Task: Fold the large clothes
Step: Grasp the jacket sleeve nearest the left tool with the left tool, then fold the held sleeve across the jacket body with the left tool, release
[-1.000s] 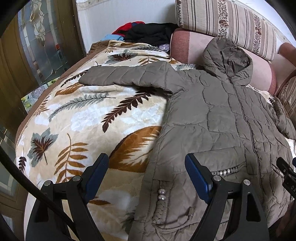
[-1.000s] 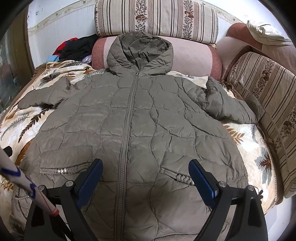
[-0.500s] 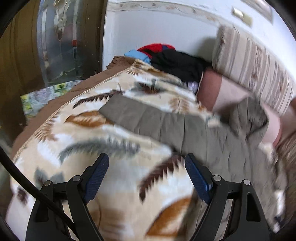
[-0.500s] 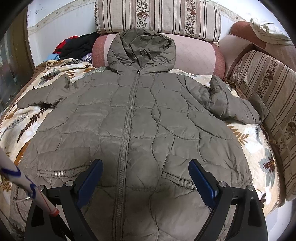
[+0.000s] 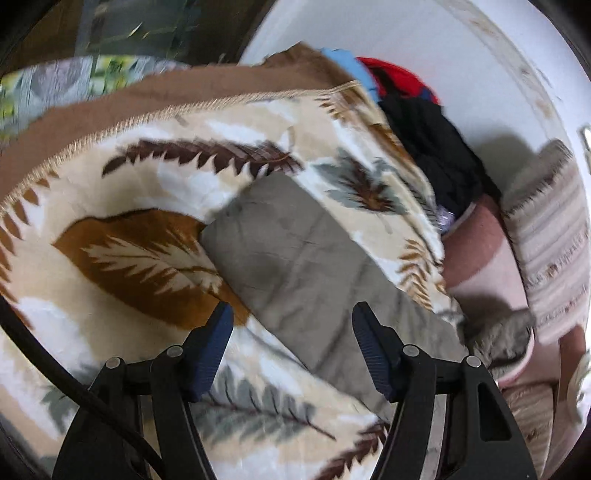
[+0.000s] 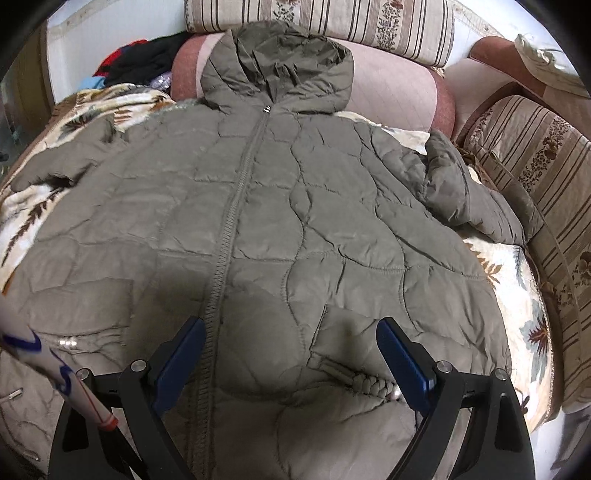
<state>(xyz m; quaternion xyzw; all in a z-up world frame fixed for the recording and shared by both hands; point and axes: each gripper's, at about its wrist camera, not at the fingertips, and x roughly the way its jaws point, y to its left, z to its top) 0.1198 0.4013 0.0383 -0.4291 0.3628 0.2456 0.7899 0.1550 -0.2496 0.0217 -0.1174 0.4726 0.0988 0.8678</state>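
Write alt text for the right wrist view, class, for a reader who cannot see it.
An olive quilted hooded coat lies zipped and spread flat, front up, on a leaf-print blanket, hood toward striped cushions. The open right tongs hover over its lower front, beside the zipper. A pile of dark and red clothes sits at upper left.

A home living room. A leaf-patterned blanket (image 6: 524,295) covers a sofa, with striped cushions (image 6: 332,18) behind it. Loose clothes (image 5: 436,147) are piled at the blanket's far corner.
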